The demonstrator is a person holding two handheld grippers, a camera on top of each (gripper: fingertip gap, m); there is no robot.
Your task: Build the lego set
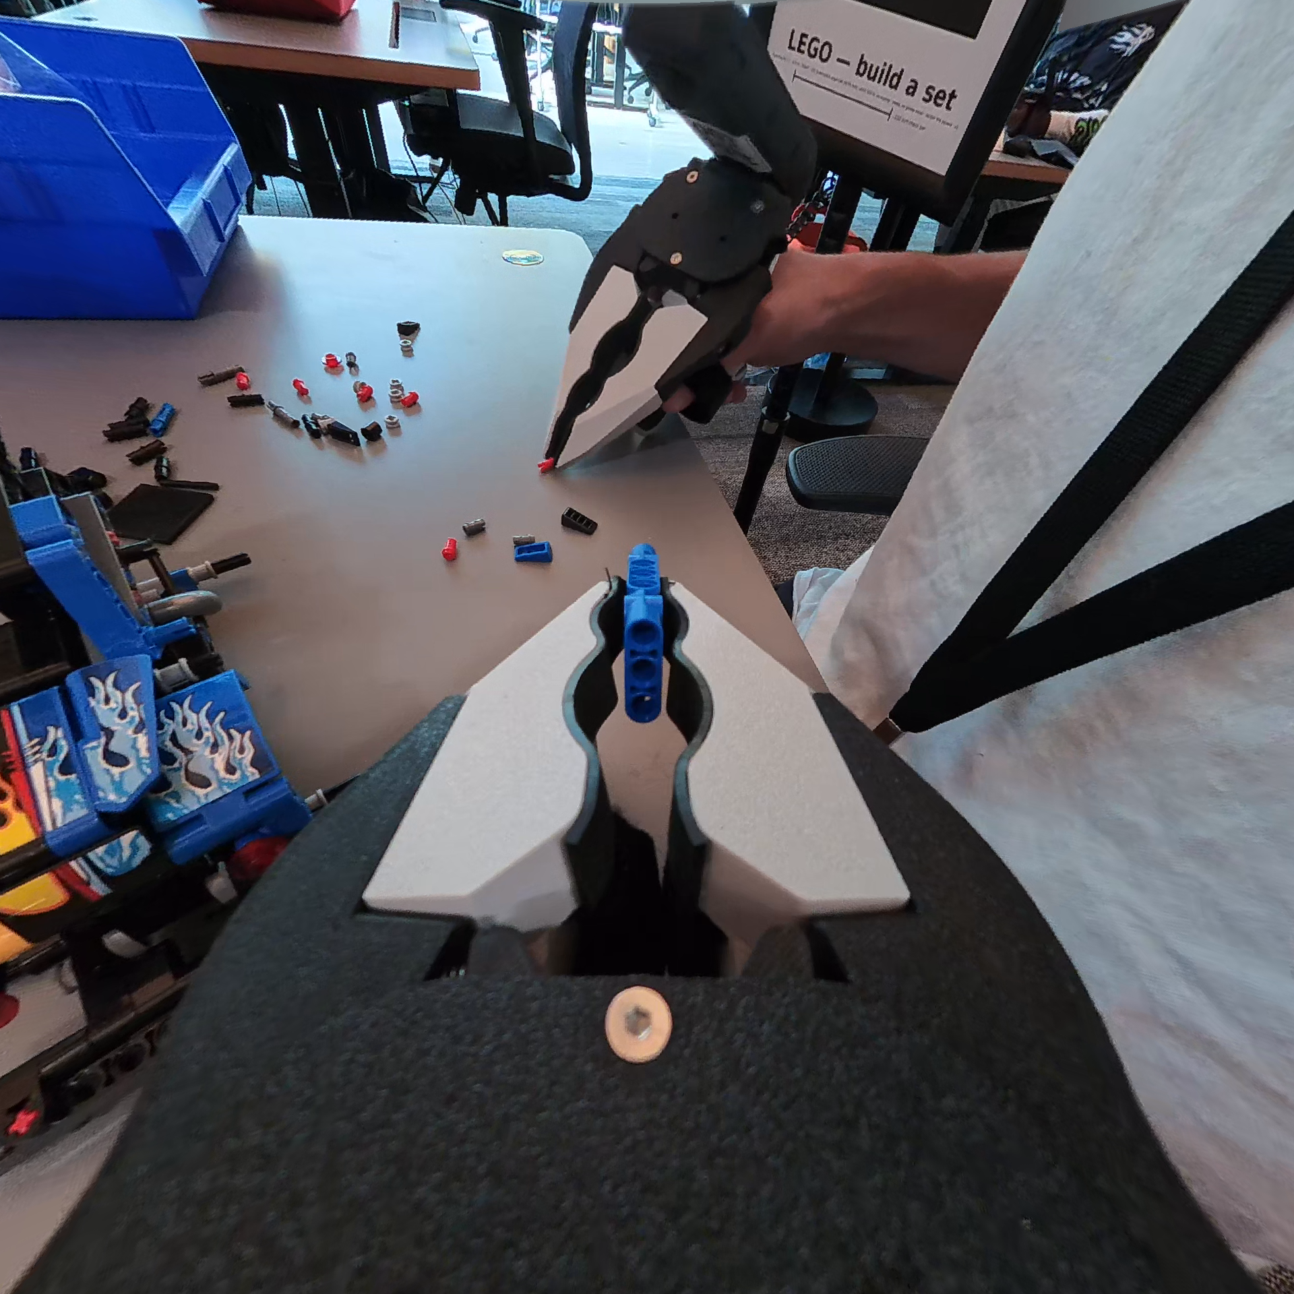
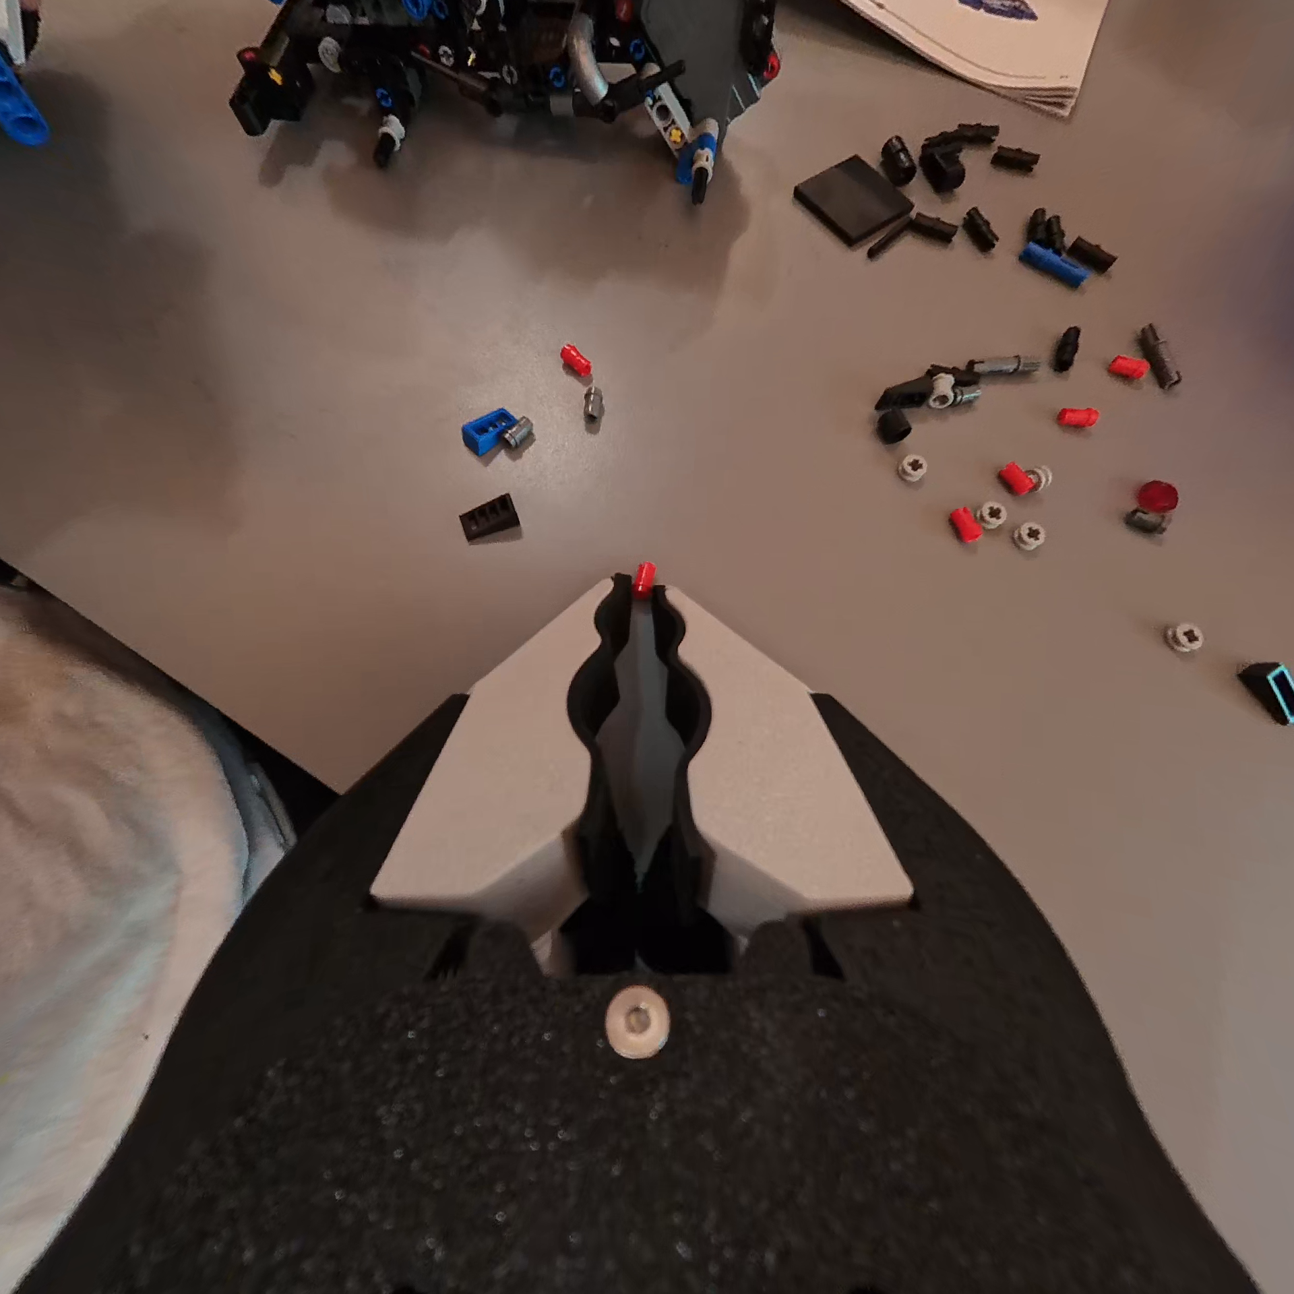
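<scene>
My left gripper (image 1: 641, 585) is shut on a blue holed beam (image 1: 642, 648), held above the grey table (image 1: 336, 630) near its front edge. My right gripper (image 2: 641, 585) is shut on a small red pin (image 2: 643, 578) at the table surface; it also shows in the left wrist view (image 1: 550, 463), tips down on the table with the red pin (image 1: 546, 464). The part-built model (image 2: 504, 63) stands at the far side in the right wrist view and at the left in the left wrist view (image 1: 126, 735), with blue flame panels.
Loose red, black, grey and blue parts (image 2: 1015, 420) lie scattered right of the model; a small blue plate (image 2: 484, 430) and black plate (image 2: 490, 518) lie nearer. An instruction booklet (image 2: 994, 49) lies far right. A blue bin (image 1: 105, 182) stands at the table's back left. A person's white shirt (image 1: 1120, 630) is at the right. Across from one pair of fingers to the other is roughly 15 cm. The small blue plate (image 2: 484, 430) lies around 7 cm away from my right fingertips. Seen from the left wrist view (image 1: 538, 548) as well.
</scene>
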